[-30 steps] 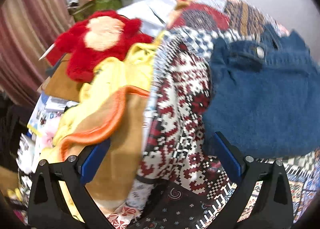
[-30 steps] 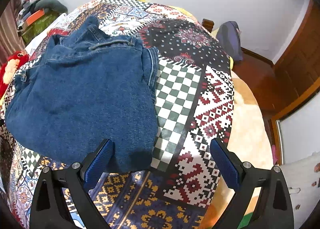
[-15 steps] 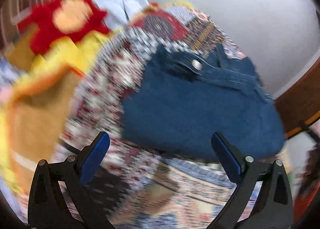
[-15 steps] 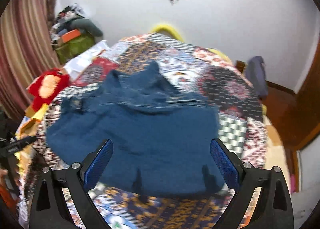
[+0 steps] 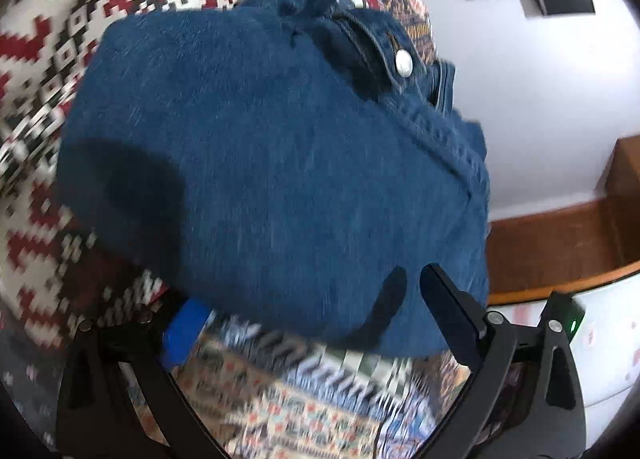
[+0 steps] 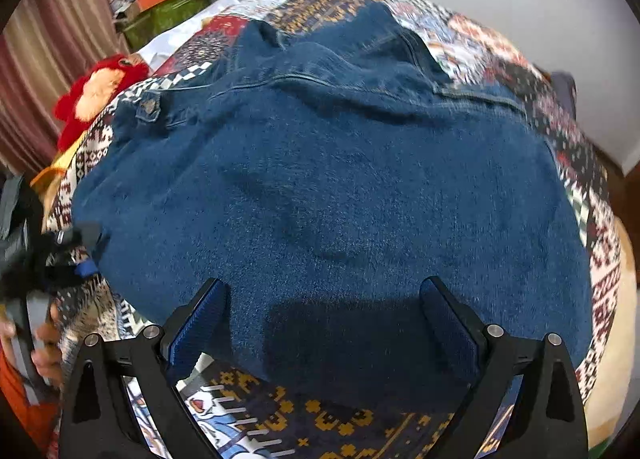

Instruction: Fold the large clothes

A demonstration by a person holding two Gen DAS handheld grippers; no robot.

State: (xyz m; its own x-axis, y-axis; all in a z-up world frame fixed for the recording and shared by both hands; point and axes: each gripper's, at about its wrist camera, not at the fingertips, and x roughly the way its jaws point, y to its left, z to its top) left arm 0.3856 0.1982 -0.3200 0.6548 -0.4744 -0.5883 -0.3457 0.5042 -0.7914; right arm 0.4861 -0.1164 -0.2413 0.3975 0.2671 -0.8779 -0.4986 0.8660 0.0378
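A folded blue denim garment (image 5: 280,147) lies on the patterned bedspread (image 5: 48,59); its metal button faces up in the left wrist view. It fills the right wrist view (image 6: 340,199) too. My left gripper (image 5: 312,311) is open, its fingers right at the denim's near edge, the right finger over the cloth. My right gripper (image 6: 324,311) is open and hovers over the denim's near edge. The left gripper also shows in the right wrist view (image 6: 76,255) at the garment's left side.
A red plush toy (image 6: 96,91) and yellow clothes lie at the bed's left side, with a green box (image 6: 160,15) and piled things behind. A wooden floor and door frame (image 5: 560,243) lie beyond the bed's right edge.
Both grippers have moved in close over the denim. The left swung right from the clothes pile onto the garment's edge. The right one dropped low over it.
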